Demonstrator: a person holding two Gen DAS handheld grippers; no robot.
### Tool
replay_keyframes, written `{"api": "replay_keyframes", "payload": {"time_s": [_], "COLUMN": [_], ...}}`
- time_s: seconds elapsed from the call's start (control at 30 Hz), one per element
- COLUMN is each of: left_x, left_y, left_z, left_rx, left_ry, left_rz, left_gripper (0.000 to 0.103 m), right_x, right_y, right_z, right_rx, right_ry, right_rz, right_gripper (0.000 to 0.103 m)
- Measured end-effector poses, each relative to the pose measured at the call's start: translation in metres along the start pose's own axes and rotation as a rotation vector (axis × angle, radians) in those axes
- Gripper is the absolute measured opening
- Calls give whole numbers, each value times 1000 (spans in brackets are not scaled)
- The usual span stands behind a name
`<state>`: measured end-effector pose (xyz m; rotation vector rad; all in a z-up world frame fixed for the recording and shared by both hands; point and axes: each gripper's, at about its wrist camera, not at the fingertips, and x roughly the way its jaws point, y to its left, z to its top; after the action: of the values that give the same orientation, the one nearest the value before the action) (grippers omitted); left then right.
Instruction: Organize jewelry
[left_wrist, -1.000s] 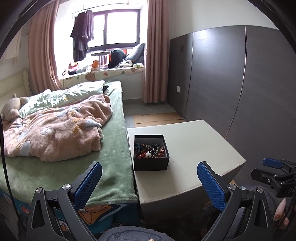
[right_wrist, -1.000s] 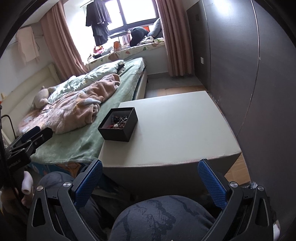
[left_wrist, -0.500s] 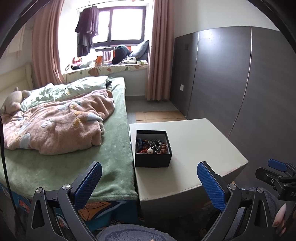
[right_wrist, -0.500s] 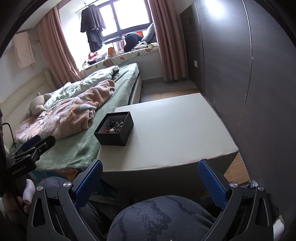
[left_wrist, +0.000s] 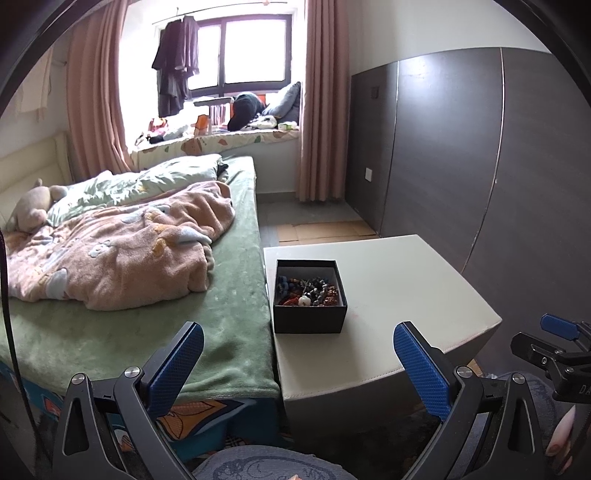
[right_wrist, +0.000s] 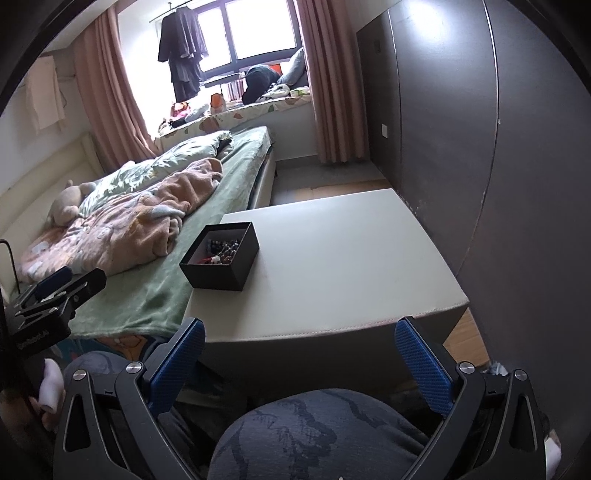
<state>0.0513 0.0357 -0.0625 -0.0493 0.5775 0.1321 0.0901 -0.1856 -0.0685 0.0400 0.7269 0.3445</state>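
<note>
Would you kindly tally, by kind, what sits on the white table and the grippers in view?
Black box of beaded jewelry, pieces too tangled to count: 1
Grippers, left gripper and right gripper, both open and empty: 2
Total: 3

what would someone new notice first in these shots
The open black box full of mixed beaded jewelry stands out, sitting on the pale table at the edge nearest the bed. A rumpled pink blanket sprawls across that bed. Both tools, left and right, hang open and empty, short of the table.
</note>
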Motion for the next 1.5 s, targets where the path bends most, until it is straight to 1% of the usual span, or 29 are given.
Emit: {"api": "replay_keyframes", "payload": {"time_s": [0.37, 1.03, 1.33, 1.43, 1.5], "left_x": [-1, -12, -20, -23, -23], "left_y": [6, 10, 9, 8, 9], "left_z": [0, 0, 1, 0, -1], "left_rx": [-31, -51, -45, -45, -44], "left_ry": [20, 16, 0, -16, -17], "left_rz": [-10, -11, -17, 2, -3], "left_gripper": [103, 103, 103, 103, 103], "right_x": [-2, -3, -3, -3, -3], "right_y": [-1, -5, -5, -6, -5], "right_z": [-3, -3, -2, -2, -3], "right_rx": [14, 25, 30, 30, 31], "right_ry": [4, 2, 4, 3, 4], "right_rz": [0, -10, -7, -7, -6], "right_gripper": [103, 103, 103, 103, 103]}}
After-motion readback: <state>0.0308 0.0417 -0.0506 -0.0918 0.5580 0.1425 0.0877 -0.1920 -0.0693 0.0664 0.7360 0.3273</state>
